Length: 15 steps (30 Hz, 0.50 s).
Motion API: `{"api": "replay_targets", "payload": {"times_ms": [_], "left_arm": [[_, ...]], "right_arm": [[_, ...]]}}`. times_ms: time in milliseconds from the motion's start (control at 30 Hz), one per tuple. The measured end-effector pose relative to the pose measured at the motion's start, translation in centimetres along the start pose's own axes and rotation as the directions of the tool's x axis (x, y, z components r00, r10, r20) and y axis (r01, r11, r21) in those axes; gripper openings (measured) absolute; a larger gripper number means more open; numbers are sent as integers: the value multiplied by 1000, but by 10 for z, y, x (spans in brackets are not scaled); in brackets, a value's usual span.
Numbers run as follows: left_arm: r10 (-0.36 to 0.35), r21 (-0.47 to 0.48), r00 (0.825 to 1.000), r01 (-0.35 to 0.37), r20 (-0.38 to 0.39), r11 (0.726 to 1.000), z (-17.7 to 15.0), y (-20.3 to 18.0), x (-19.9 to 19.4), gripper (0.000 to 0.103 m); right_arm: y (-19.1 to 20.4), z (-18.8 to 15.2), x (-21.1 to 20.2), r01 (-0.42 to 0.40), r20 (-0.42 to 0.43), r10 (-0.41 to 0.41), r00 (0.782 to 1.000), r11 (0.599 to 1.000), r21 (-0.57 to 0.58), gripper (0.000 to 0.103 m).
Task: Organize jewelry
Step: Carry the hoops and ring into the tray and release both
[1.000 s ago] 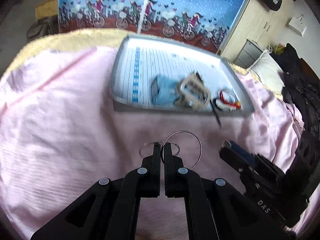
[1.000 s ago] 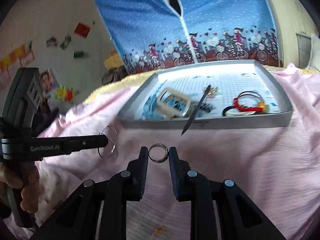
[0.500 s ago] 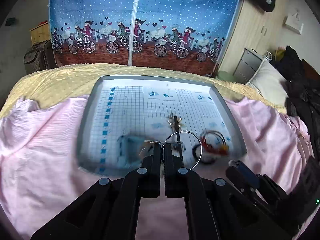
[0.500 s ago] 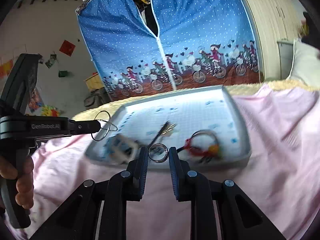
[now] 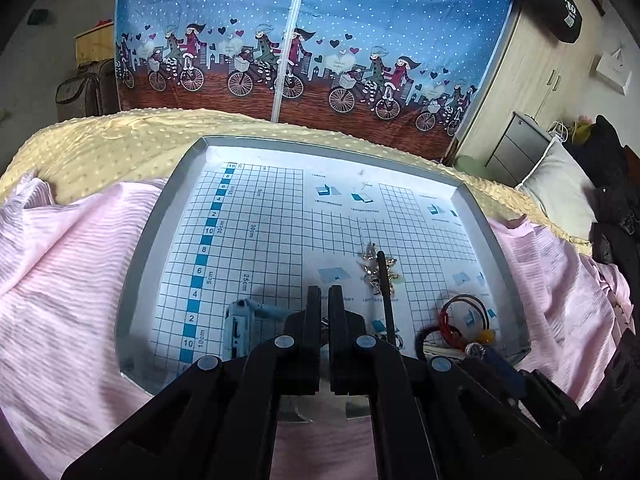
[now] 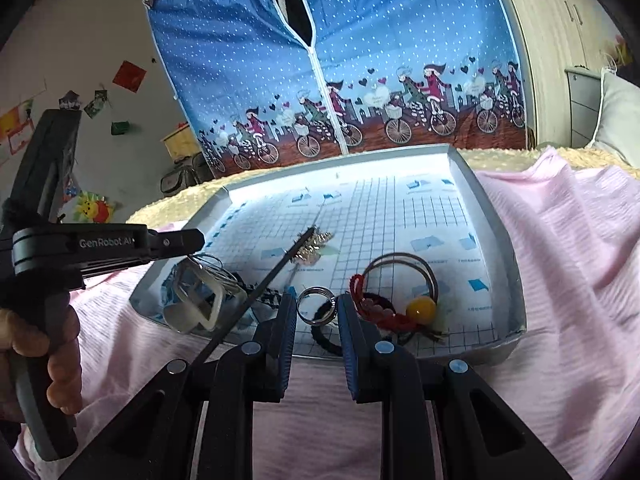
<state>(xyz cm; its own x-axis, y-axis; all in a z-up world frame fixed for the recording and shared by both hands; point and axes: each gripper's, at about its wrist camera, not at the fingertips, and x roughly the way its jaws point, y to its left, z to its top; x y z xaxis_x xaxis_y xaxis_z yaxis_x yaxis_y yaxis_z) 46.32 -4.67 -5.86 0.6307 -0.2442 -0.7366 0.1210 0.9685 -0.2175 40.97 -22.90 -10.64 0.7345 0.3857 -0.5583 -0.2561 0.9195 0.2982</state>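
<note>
R gripper jaws clamp ring | L gripper jaws nearly together, load hidden | over tray

Two wrist cameras, both close over the tray on my bed

My left camera looks down my left hand-held gripper at the grey tray, blue wardrobe cover at 12 o'clock. My right camera faces the same tray and cover from further right, catching my left hand-held gripper at 9 o'clock.
</note>
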Motion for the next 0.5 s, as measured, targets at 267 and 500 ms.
{"api": "replay_targets", "payload": {"times_ms": [267, 500], "left_arm": [[-13, -9, 1000, 13, 1, 1000, -2, -1, 4, 2], [-92, -101, 996, 92, 2, 991, -4, 9, -4, 46]], "right_arm": [[-4, -2, 2, 13, -17, -12, 1000, 1000, 20, 21], [-3, -1, 4, 9, -23, -8, 1000, 1000, 19, 22]]}}
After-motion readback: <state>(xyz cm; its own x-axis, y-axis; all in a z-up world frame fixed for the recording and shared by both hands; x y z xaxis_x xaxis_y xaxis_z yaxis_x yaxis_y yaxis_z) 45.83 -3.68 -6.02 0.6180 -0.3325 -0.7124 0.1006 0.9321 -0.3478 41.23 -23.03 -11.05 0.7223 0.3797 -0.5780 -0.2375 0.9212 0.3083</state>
